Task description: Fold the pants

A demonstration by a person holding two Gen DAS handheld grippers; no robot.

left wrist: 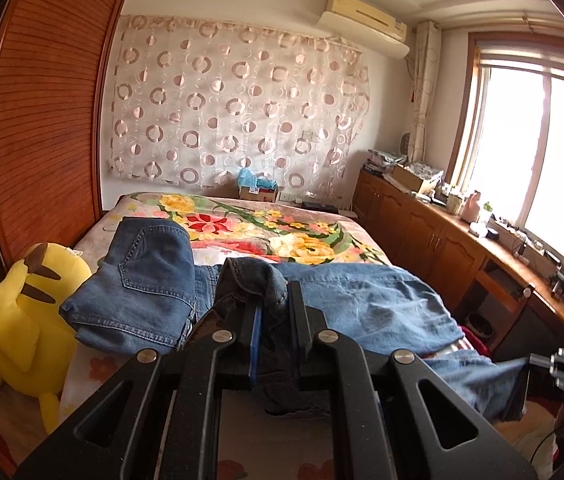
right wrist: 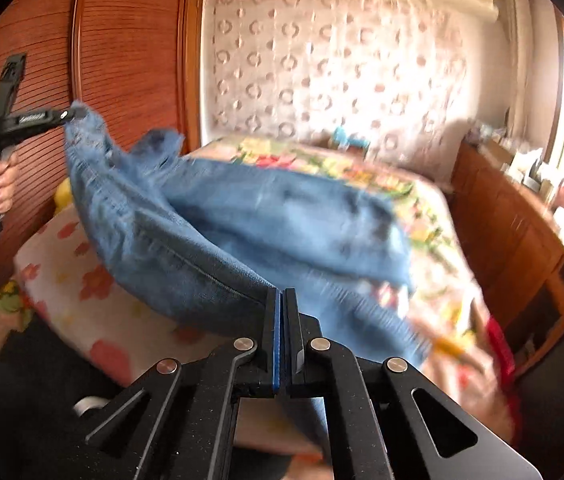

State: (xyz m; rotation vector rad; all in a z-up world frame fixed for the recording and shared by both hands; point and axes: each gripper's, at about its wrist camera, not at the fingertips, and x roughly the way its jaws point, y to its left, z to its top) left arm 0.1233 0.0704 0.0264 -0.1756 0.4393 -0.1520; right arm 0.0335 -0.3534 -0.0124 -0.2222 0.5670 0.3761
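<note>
Blue denim pants lie across the floral bed, with the waist and back pocket at the left. My left gripper is shut on a bunched edge of the pants, lifted above the bed. In the right wrist view the pants hang in the air between both grippers. My right gripper is shut on a seam edge of the pants. The left gripper shows at the far left, held by a hand, pinching a frayed hem.
A yellow plush toy sits at the bed's left edge by the wooden wardrobe. A wooden cabinet with clutter runs under the window at right. The floral blanket covers the bed.
</note>
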